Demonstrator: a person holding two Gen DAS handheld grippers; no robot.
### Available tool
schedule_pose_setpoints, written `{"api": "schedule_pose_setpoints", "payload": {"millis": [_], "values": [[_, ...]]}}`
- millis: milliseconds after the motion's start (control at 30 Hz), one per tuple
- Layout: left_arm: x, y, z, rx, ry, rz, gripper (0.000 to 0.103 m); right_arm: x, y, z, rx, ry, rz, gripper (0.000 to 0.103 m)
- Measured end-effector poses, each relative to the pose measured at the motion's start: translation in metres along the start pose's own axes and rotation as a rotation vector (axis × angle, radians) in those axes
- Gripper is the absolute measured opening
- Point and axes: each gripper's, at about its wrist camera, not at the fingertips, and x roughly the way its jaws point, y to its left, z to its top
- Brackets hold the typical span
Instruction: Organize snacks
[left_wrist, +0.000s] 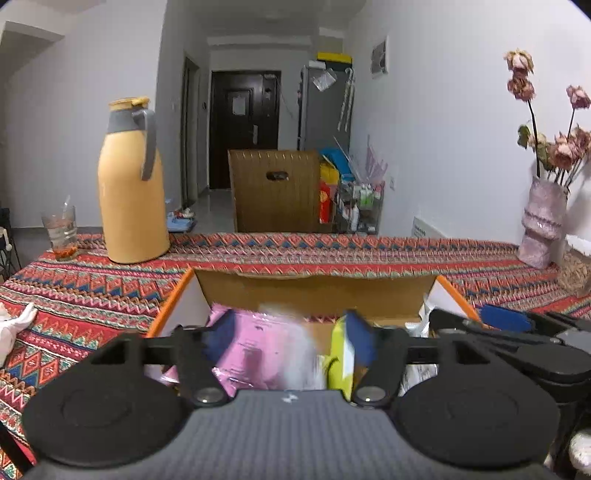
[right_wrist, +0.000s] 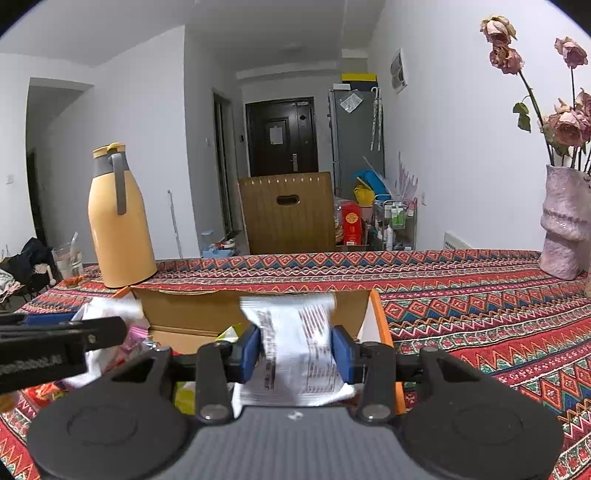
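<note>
My right gripper (right_wrist: 295, 354) is holding one white snack packet (right_wrist: 295, 347) between its two blue pads (right_wrist: 250, 352), which press on the packet from both sides. The long axis of the packet runs away from me, along the fingers; its far end, with a crimped seal, points to the far wall of the cardboard box (right_wrist: 207, 310), and the printed text runs along the length. The packet hangs over the right part of the box, close to the orange-edged right wall.

My left gripper (left_wrist: 291, 341) is over the same cardboard box (left_wrist: 314, 291), and its jaws stand wide apart. Between them I see one pink packet (left_wrist: 255, 350), blurred, with its long axis leaning up and away from me, and one yellow-green packet (left_wrist: 341, 354) standing on its edge just beside the right pad. I cannot tell if the pads touch either of them.

The box is near the front edge of the table, on the patterned tablecloth (right_wrist: 480, 295). At the far left corner stand one orange thermos jug (left_wrist: 131, 184) and one glass (left_wrist: 61, 230) beside it. At the far right edge stands one pink vase (right_wrist: 565, 225) with dried roses.
</note>
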Motion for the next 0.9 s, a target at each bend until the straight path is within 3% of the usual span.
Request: {"api": "schedule_pose_setpoints", "payload": {"millis": [67, 100, 167, 600, 900], "values": [[-0.005, 0.001, 0.001, -0.009, -0.021, 0.011, 0.092, -0.001, -0.002, 0.000, 0.007, -0.007, -0.009, 0.085], [-0.006, 0.002, 0.002, -0.015, -0.026, 0.012, 0.100, -0.002, -0.002, 0.000, 0.010, -0.013, -0.010, 0.092], [-0.008, 0.004, 0.003, -0.025, -0.038, 0.017, 0.103, -0.004, -0.004, 0.001, 0.022, -0.020, -0.003, 0.102], [-0.015, 0.005, 0.007, -0.036, -0.046, 0.009, 0.103, -0.012, -0.006, 0.002, 0.034, -0.047, -0.007, 0.103], [-0.050, 0.012, 0.012, -0.032, -0.071, 0.024, 0.103, -0.033, -0.004, 0.009, 0.026, -0.060, -0.018, 0.103]]}}
